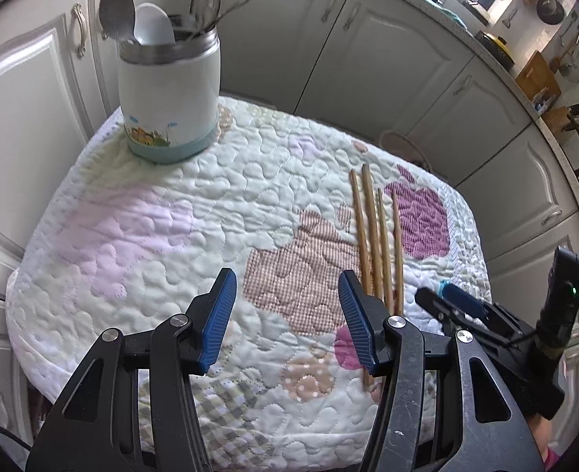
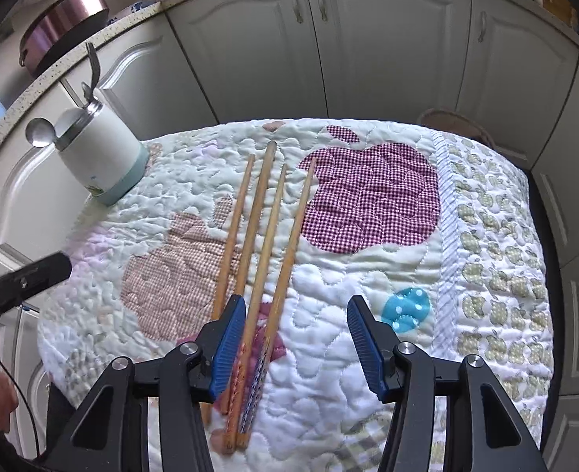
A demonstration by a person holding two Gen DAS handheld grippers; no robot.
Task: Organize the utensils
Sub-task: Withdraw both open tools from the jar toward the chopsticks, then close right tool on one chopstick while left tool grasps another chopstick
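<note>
Chopsticks (image 2: 265,244), four of them, lie side by side on the quilt (image 2: 368,314) that covers the tabletop, thin tips pointing away from me toward the cabinets (image 2: 368,39), patterned butt ends nearest me. They are what is left to put away; the holder (image 2: 100,157) stands at the far left corner, well apart from them, already carrying spoons and a fork.

My judgement is that this is the reach for the first pick, nothing lifted yet. My right jaws (image 2: 296,348) stand partly apart and empty above the butt ends: the left pad sits over the sticks, and the gap between the pads lies mostly to their right, over bare quilt. Next I need to shift that gap leftward until one stick, or a pair, is between the pads, come down to the quilt and close. The sticks lie tight together, so taking only one cleanly may be awkward.

My left jaws (image 1: 285,320) are also partly apart and empty, over bare quilt just left of the sticks.

The right view shows the coloured butt ends and the checked apple patch beside the sticks. The left view shows into the holder (image 1: 169,94): a metal spoon, a white spoon, forks, and room for more.
</note>
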